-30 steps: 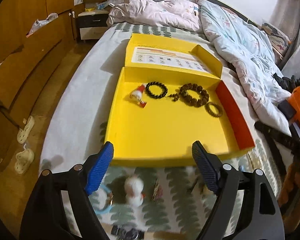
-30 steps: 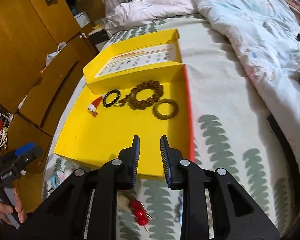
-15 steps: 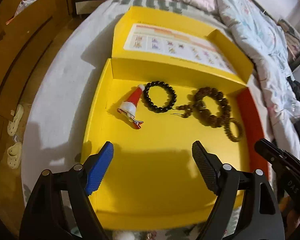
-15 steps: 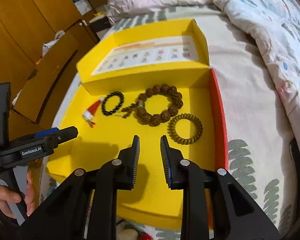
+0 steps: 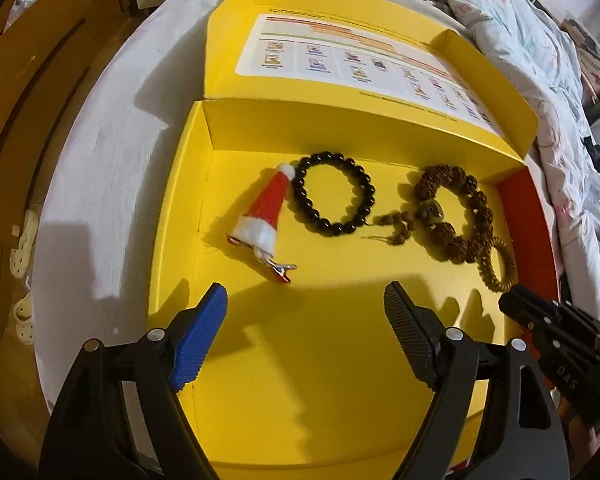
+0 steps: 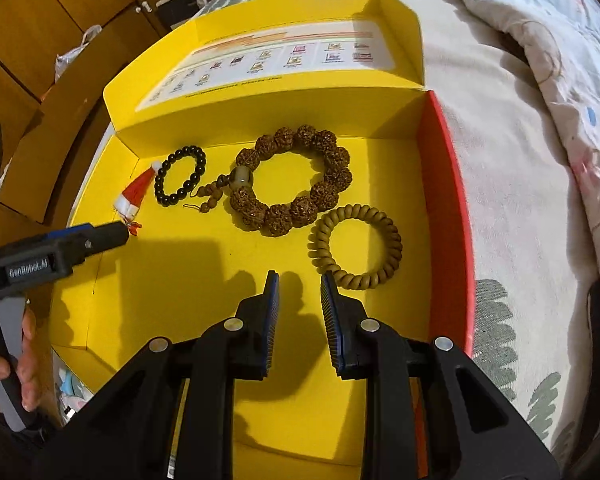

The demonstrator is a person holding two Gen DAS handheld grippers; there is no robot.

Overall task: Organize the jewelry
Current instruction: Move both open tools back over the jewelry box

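Observation:
An open yellow box (image 5: 320,360) lies on the bed. On its floor, left to right, are a red Santa-hat hair clip (image 5: 266,216), a black bead bracelet (image 5: 336,227), a knobbly brown bead bracelet (image 5: 452,240) and a tan ribbed bracelet (image 5: 496,280). My left gripper (image 5: 304,296) hangs wide open just short of the hair clip, with nothing between its fingers. My right gripper (image 6: 300,278) stands narrowly open and empty, its right finger close to the tan ribbed bracelet (image 6: 356,278). The knobbly bracelet (image 6: 324,192) lies beyond it.
The box lid (image 5: 360,56) with a printed sheet stands folded back at the far side. A red wall (image 6: 448,208) closes the box on the right. A rumpled quilt (image 5: 520,20) lies further right. Wooden cabinets (image 6: 28,20) and slippers (image 5: 22,240) are on the left.
Both grippers have come forward and down from the bed's near edge to over the box floor, tilting downward. The jewelry looms larger. Neither jaw opening has changed.

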